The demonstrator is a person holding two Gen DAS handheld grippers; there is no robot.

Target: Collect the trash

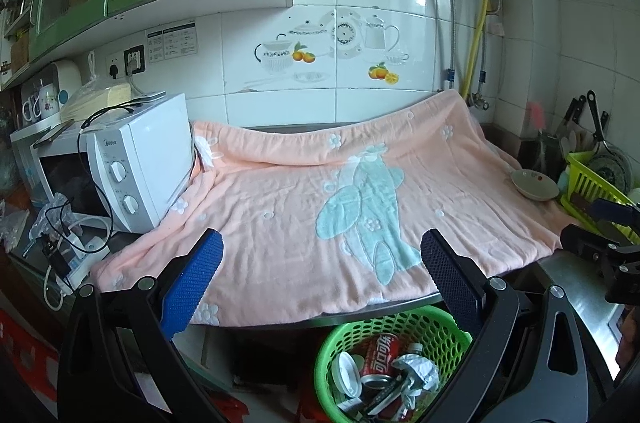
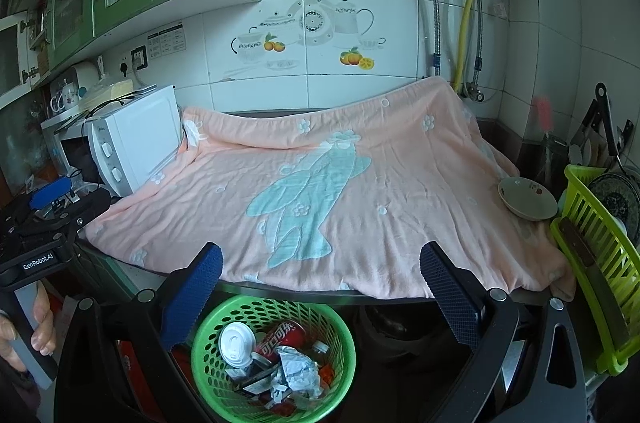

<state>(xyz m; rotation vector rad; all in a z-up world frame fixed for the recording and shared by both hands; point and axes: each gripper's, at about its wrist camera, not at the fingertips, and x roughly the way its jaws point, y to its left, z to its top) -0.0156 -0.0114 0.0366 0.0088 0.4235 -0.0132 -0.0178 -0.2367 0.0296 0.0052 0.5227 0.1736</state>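
A green mesh basket [image 1: 340, 337] [image 2: 212, 339] stands on the floor below the counter's front edge. It holds a red cola can [image 1: 380, 353] [image 2: 282, 337], a white cup lid [image 1: 346, 373] [image 2: 237, 341], crumpled paper [image 1: 416, 369] [image 2: 298, 369] and other scraps. My left gripper [image 1: 322, 255] hangs open above the counter edge, with nothing between its blue-padded fingers [image 1: 194, 283]. My right gripper [image 2: 320, 263] is open too, empty, above the basket. A pink towel [image 1: 320, 199] [image 2: 340, 199] covers the counter.
A white microwave [image 1: 140, 159] [image 2: 128, 139] stands at the left. A small bowl [image 1: 534, 185] [image 2: 526, 199] sits on the towel's right end beside a yellow-green dish rack [image 1: 592, 191] [image 2: 592, 247]. Cables and a power strip [image 1: 76, 251] lie by the microwave. A hand [image 2: 40, 327] grips the left tool's handle.
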